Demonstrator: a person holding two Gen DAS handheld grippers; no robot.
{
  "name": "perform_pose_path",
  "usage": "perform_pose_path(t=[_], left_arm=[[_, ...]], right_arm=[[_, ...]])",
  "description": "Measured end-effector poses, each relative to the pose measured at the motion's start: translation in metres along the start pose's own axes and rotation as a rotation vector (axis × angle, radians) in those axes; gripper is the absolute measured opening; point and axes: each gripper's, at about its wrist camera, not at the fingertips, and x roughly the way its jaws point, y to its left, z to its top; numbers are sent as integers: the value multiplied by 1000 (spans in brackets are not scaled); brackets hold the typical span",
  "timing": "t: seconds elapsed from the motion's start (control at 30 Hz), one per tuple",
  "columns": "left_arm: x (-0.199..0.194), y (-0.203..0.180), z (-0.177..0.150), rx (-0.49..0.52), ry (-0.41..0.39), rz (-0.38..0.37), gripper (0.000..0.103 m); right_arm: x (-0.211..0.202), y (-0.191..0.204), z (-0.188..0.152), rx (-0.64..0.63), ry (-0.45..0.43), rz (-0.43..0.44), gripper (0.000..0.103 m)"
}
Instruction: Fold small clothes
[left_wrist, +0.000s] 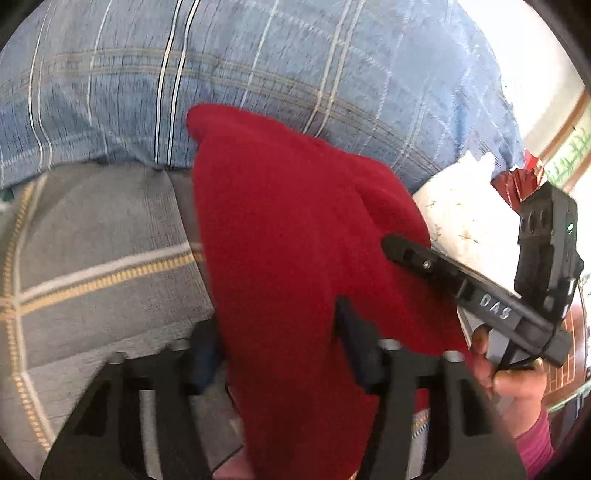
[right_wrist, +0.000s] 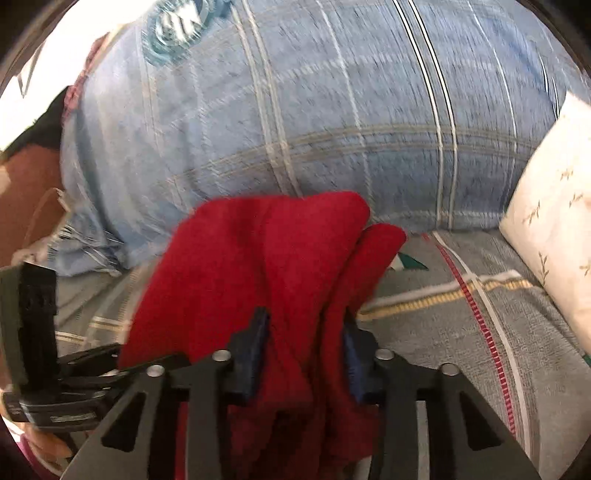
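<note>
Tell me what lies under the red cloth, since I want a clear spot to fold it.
Under the red cloth shows the grey striped bedspread, with a blue plaid pillow behind. Whatever lies directly beneath the cloth is covered.

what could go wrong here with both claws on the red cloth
1. The red cloth looks bunched into thick folds in the right claw, so a layer may slip and the fold come out uneven.
2. In the left wrist view the cloth drapes over the left claw, hiding its fingers; the grip may catch only an edge.
3. The blue plaid pillow and the white cushion sit close behind; the cloth could drag against them when laid on the grey bedspread.
</note>
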Motion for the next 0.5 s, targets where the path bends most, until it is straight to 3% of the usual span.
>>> perform_pose_path(t=[0.17, 0.33, 0.43, 0.5], left_arm=[[-40, -12, -6, 31, -20, 6, 43], [-101, -5, -34, 32, -55, 41, 43], [-113, 2, -61, 22, -56, 118, 43], [-103, 7, -78, 19, -35, 191, 44]], right_arm=[[-36, 33, 0, -13, -26, 69, 33], [-70, 57, -29, -31, -19, 182, 33], [-53, 73, -52, -59, 50, 189, 37], [-37, 77, -62, -73, 114, 116, 41]])
